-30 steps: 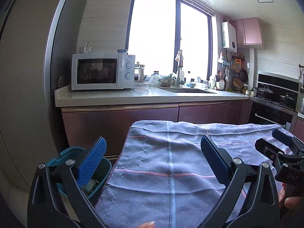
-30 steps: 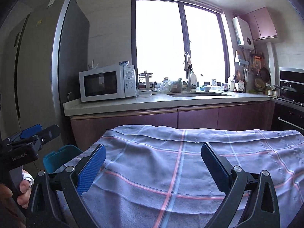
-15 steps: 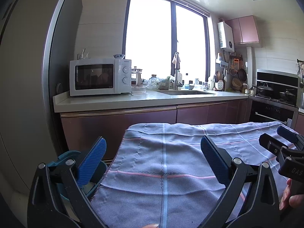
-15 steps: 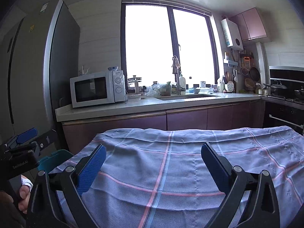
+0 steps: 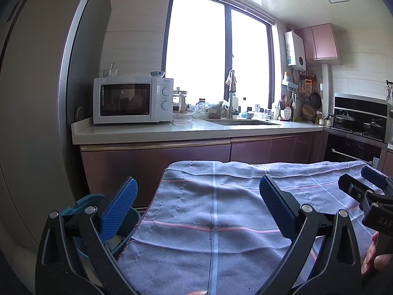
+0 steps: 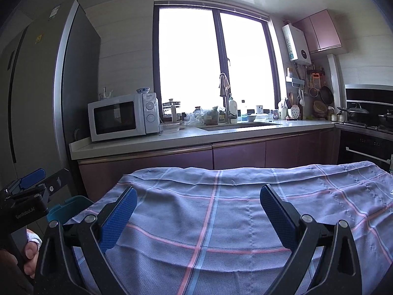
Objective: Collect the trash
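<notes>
- The left gripper (image 5: 197,207) hangs over the near left part of a checked cloth (image 5: 221,221), its two blue-padded fingers (image 5: 120,207) spread wide with nothing between them.
- The right gripper (image 6: 196,215) is held the same way over the middle of the cloth, two fingers (image 6: 278,217) wide apart and bare.
- Each wrist view catches the other tool at its edge: the right one at the far right of the left view, the left one at the far left of the right view.
- One teal trash bin (image 5: 98,211) stands on the floor just beside the cloth's left edge, partly hidden behind the left gripper's left finger; something pale lies inside, too hidden to name.
- No loose trash is visible on the cloth.
- One cloth covers the table, with pink and blue lines crossing it; its far edge runs parallel to the counter (image 5: 196,132), with a gap of floor in front of the cabinets (image 6: 172,162).
- One microwave (image 5: 132,99) sits on the counter's left end, and one sink (image 6: 240,125) lies under the two-pane window (image 6: 213,61).
- One tall fridge (image 6: 49,86) walls in the left side beyond the bin.
</notes>
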The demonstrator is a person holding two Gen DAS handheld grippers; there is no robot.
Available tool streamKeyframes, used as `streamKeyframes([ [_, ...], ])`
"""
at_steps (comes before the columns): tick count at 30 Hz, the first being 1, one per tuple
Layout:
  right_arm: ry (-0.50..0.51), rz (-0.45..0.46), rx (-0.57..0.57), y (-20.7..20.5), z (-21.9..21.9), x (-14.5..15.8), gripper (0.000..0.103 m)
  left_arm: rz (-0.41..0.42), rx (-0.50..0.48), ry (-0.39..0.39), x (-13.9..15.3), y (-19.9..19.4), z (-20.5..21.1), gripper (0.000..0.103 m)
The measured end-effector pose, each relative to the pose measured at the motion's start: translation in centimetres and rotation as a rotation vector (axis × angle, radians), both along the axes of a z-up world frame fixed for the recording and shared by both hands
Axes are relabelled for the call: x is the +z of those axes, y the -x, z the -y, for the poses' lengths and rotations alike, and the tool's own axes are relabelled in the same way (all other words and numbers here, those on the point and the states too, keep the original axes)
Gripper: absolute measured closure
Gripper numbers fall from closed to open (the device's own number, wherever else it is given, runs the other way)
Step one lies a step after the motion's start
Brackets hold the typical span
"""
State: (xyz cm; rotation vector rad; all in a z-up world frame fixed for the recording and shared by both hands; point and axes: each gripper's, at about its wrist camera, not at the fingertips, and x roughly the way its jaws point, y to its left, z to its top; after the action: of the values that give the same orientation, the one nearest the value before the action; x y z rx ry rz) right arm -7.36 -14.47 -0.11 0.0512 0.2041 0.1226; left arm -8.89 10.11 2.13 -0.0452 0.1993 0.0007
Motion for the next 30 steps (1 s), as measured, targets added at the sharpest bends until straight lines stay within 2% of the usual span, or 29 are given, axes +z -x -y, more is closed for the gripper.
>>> streamKeyframes([
  [30,-0.016,-0.005,-0.003,0.02,0.06,-0.02,0.006,0.0,0.003,-0.011,-0.07,0.07,0.2,0.005],
])
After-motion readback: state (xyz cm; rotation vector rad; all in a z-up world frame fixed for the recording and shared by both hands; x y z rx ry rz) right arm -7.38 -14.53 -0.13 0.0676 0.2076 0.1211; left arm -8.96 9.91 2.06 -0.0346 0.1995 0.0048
